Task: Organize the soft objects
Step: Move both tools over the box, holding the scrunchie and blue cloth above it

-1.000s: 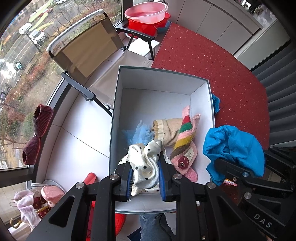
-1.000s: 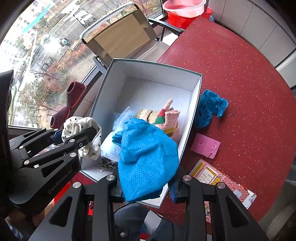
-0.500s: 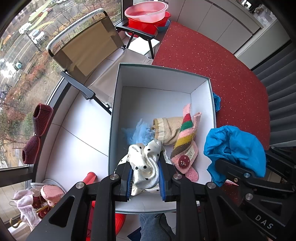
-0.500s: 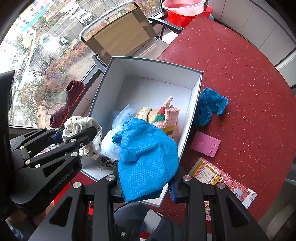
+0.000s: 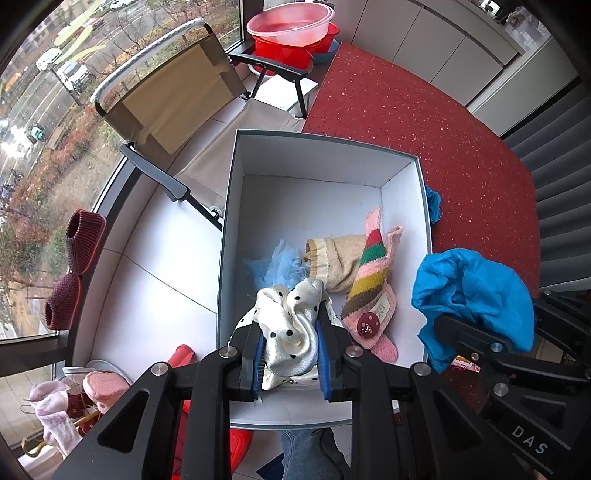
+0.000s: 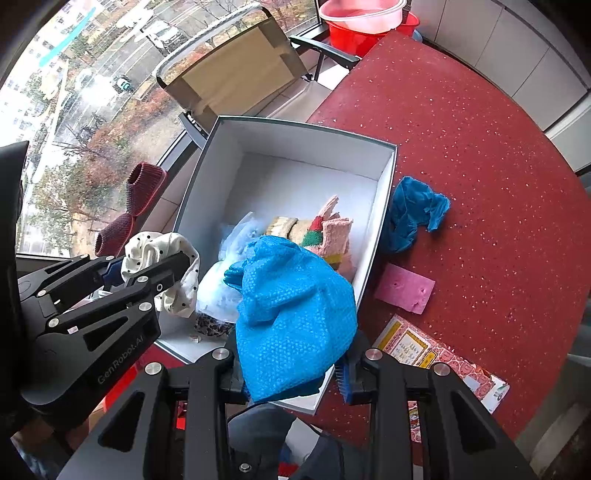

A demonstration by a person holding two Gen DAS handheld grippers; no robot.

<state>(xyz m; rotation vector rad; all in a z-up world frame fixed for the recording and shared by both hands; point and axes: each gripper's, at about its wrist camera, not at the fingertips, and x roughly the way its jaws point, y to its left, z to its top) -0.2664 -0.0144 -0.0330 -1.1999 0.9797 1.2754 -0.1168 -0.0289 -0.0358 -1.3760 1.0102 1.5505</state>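
A white cardboard box (image 5: 325, 155) (image 6: 225, 158) stands open at the edge of a red table (image 5: 461, 147). Inside lie a striped knit sock (image 5: 369, 280), a beige sock (image 5: 332, 254) and a pale blue fluffy piece (image 5: 277, 262). My left gripper (image 5: 291, 332) is shut on a cream polka-dot cloth (image 5: 291, 325) (image 6: 155, 251) above the box's near end. Over the box's near right corner, my right gripper (image 6: 291, 354) is shut on a bright blue cloth (image 6: 295, 310) (image 5: 476, 291). Both point down.
On the table right of the box lie a second blue cloth (image 6: 413, 210), a pink sponge (image 6: 404, 288) and a printed card (image 6: 443, 362). A folding chair (image 5: 177, 96), red basins (image 5: 295, 33) and dark red slippers (image 5: 74, 266) sit on the floor to the left.
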